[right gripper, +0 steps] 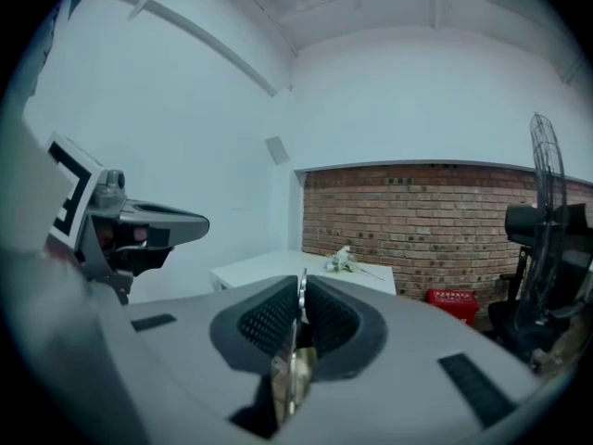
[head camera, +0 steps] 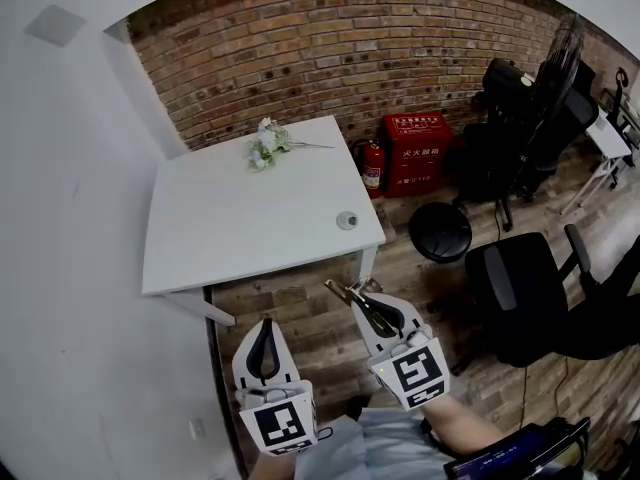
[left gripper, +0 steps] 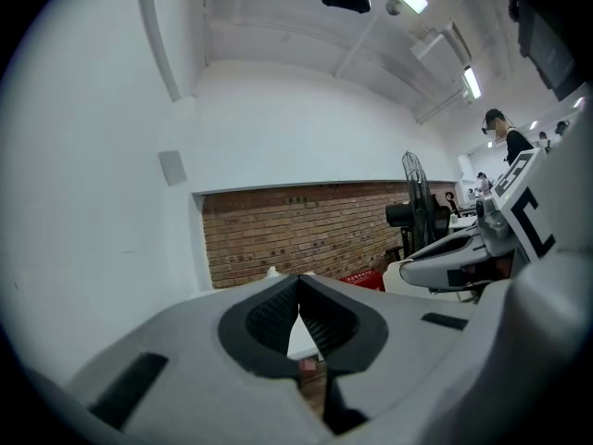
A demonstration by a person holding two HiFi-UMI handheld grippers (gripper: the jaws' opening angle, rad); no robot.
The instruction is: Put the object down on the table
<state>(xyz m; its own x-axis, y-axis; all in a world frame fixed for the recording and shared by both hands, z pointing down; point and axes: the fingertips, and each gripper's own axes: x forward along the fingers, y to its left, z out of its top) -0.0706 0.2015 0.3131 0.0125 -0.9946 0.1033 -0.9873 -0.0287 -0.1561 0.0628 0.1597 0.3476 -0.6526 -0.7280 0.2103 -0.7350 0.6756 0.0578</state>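
My right gripper (head camera: pixel 358 300) is shut on a thin flat metal object (head camera: pixel 340 290), whose tip sticks out past the jaws toward the table's near right corner. In the right gripper view the metal strip (right gripper: pixel 294 355) stands edge-on between the closed pads (right gripper: pixel 269 318). The right gripper (right gripper: pixel 302 293) is held in the air short of the white table (head camera: pixel 230 238). My left gripper (head camera: pixel 266 326) hovers lower left, over the floor in front of the table. It is shut, and its dark pads (left gripper: pixel 278 315) meet with nothing between them. The left gripper (left gripper: pixel 298 295) points at the table.
A bunch of white flowers (head camera: pixel 265 146) lies at the table's far edge and a small round grey object (head camera: pixel 347 220) near its right edge. Right of the table stand a fire extinguisher (head camera: pixel 372 166), a red box (head camera: pixel 418 151), a round black stool (head camera: pixel 440 231), black office chairs (head camera: pixel 525 288) and a fan (head camera: pixel 558 53).
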